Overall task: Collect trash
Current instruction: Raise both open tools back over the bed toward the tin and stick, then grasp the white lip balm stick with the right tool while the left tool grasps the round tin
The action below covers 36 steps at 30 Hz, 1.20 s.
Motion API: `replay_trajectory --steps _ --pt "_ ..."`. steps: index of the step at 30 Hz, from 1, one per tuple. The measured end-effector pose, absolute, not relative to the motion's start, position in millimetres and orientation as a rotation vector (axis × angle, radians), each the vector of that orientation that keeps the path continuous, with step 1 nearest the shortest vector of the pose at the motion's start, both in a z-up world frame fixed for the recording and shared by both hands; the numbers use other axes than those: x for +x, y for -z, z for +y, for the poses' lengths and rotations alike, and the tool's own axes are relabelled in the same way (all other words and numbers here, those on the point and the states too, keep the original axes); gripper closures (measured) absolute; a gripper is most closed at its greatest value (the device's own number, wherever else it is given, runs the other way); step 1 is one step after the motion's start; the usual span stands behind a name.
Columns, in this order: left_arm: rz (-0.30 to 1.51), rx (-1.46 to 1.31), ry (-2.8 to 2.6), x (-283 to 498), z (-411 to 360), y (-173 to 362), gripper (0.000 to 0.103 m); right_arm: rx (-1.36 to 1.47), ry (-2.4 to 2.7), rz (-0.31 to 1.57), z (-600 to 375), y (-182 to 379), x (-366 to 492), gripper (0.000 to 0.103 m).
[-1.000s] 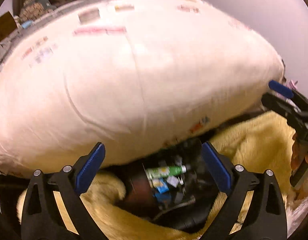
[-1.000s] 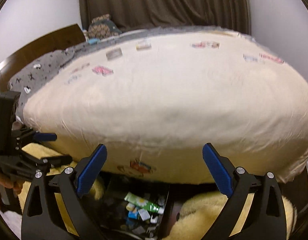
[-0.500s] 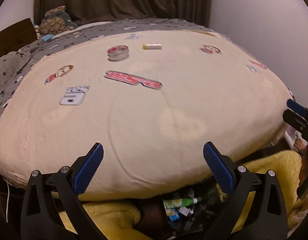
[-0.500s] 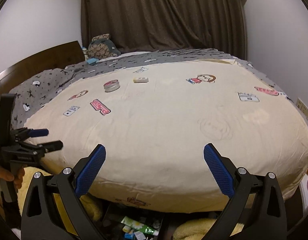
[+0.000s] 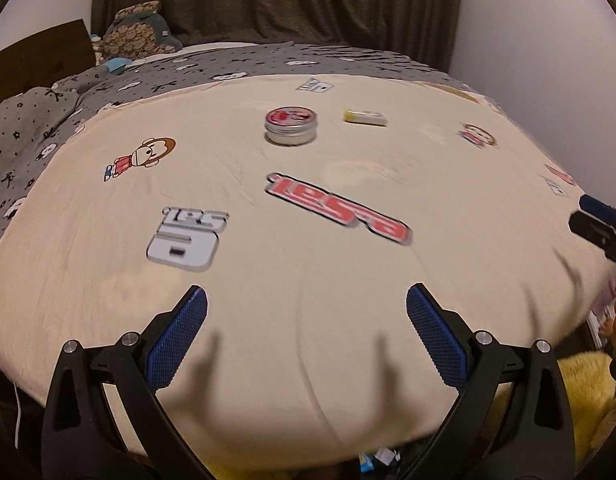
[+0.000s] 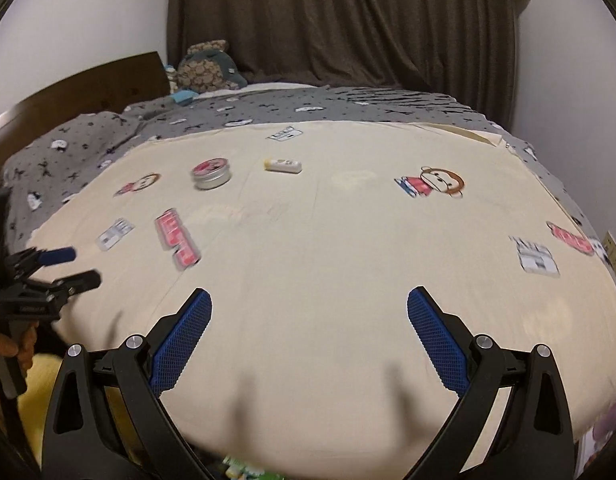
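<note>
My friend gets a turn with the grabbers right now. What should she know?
Left gripper: open, holding nothing, above the near edge of the cream blanket.
Right gripper: open and empty too, beside the left one.
On the blanket, further back: a round tin with a red lid, and a small white and yellow tube just right of it. They lie apart.
Other colourful shapes on the blanket look like printed pictures, not trash.
Nothing here shows as collected yet. Left to do: pick up the tin and the tube. Bits of packaging peek out below the blanket's near edge, too little to tell more.
</note>
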State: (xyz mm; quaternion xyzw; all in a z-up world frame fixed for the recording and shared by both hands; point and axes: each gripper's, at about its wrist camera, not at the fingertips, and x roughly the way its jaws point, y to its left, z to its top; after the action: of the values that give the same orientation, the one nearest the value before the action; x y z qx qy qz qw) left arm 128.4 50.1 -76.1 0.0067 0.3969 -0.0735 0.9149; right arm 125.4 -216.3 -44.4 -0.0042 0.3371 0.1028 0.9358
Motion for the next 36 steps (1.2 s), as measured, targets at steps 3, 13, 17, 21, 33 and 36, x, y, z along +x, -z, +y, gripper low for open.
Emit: replay_trajectory --steps 3,13,17,21,33,36 --pt "0.814 0.010 0.139 154 54 77 0.008 -0.030 -0.200 0.688 -206 51 169 0.004" --pt "0.811 0.016 0.089 269 53 89 0.008 -0.107 -0.235 0.796 -155 87 310 0.006" --pt "0.835 0.020 0.074 305 51 100 0.008 -0.129 -0.243 0.821 -143 97 348 0.009" --pt "0.849 0.004 0.089 332 46 103 0.008 -0.132 -0.246 0.858 -137 105 378 0.011" --pt "0.914 -0.004 0.117 390 33 114 0.026 -0.177 -0.319 0.876 -114 109 428 0.082" --pt "0.909 0.003 0.121 392 32 113 0.036 -0.164 -0.329 0.892 -120 109 422 0.082"
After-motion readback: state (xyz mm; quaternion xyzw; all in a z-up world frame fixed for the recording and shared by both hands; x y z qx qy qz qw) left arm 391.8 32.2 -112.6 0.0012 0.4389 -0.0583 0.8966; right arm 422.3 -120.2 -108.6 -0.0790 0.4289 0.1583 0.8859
